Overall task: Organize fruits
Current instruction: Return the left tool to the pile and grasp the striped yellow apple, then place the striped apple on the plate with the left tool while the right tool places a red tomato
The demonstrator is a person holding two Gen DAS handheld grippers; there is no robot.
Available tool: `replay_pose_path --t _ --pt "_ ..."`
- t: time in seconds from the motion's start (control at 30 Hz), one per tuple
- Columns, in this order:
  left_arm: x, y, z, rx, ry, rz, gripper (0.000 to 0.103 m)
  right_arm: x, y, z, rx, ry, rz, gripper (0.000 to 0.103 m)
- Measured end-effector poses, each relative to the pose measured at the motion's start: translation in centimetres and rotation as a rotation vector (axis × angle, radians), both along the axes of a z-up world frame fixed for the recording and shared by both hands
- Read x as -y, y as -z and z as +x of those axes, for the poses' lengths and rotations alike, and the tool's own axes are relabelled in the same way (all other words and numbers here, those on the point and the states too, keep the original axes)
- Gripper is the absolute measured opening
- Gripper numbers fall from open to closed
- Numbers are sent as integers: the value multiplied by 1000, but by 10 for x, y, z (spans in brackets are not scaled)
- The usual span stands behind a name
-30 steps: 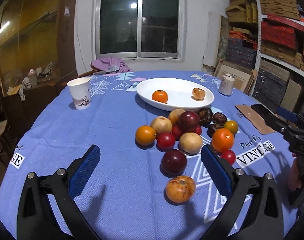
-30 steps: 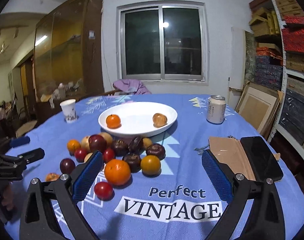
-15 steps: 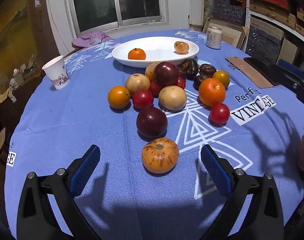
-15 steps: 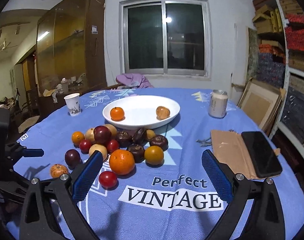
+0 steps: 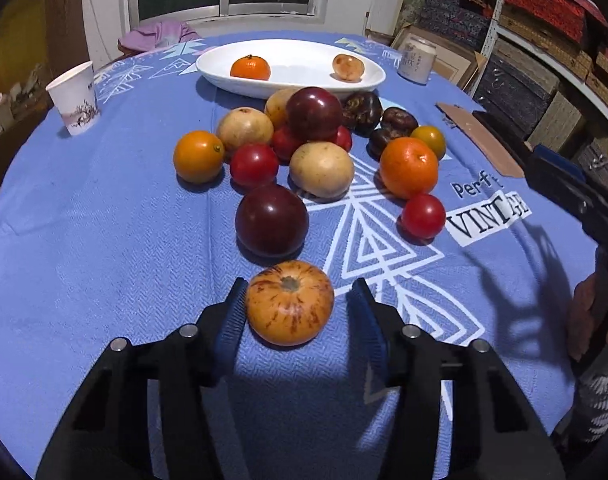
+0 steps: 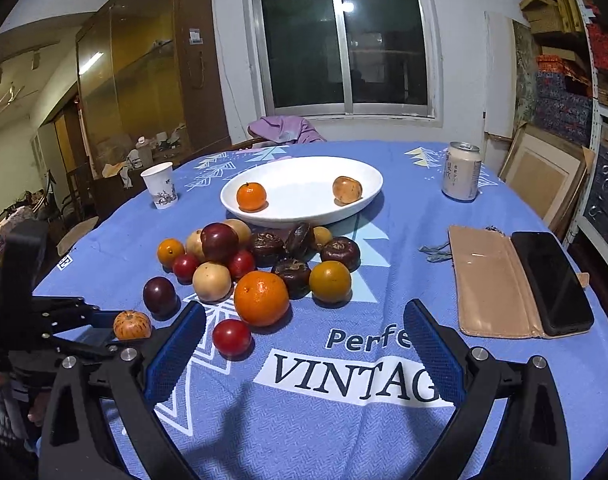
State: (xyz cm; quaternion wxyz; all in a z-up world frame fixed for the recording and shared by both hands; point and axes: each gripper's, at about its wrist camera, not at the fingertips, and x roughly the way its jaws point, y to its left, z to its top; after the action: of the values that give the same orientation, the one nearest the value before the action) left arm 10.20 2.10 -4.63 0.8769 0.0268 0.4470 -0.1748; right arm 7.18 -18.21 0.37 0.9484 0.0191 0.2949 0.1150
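An orange, red-streaked fruit (image 5: 289, 304) lies on the blue tablecloth, nearest of all the fruit. My left gripper (image 5: 298, 300) straddles it and its jaws are closing: the left pad is at the fruit's skin, while a small gap shows at the right pad. The right wrist view shows the same fruit (image 6: 132, 325) between those fingers. My right gripper (image 6: 300, 344) hovers open over the cloth with nothing in it, beside a small red tomato (image 6: 231, 337). The white oval dish (image 5: 300, 72) at the far side holds a mandarin (image 5: 250, 68) and a brownish fruit (image 5: 347, 67).
A heap of several fruits (image 5: 312, 148) lies between the gripper and the dish: dark plums, pale round ones, oranges, tomatoes. A paper cup (image 5: 76, 98) stands far left and a can (image 6: 461, 176) far right. A phone in an open wallet case (image 6: 520, 284) lies right.
My left gripper came down and forward onto the streaked fruit, and its wide-open jaws narrowed around it. The right gripper hardly moved and stays open.
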Motion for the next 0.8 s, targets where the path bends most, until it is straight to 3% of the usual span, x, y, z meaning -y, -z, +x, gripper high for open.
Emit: replay_pose_path --t 0.23,0.3,0.37,0.6,0.73,0.8 --pt "0 -1 -1 0 -8 3 52 -13 11 11 -93 -51 -34 100" --pt "-4 -2 0 1 -19 -6 41 -16 17 19 -143 -62 -34 100" --pt "-7 -2 0 -5 -29 -25 40 -21 21 24 -177 -75 -45 99" --pt "-7 -3 -3 1 -30 -19 40 -51 34 38 -274 -150 -97 88" --pt "-8 -3 -3 0 -29 -23 40 -64 34 46 -252 -145 -137 87" --pt "-8 -3 -2 -1 -30 -25 40 -68 41 51 -296 -169 -128 69"
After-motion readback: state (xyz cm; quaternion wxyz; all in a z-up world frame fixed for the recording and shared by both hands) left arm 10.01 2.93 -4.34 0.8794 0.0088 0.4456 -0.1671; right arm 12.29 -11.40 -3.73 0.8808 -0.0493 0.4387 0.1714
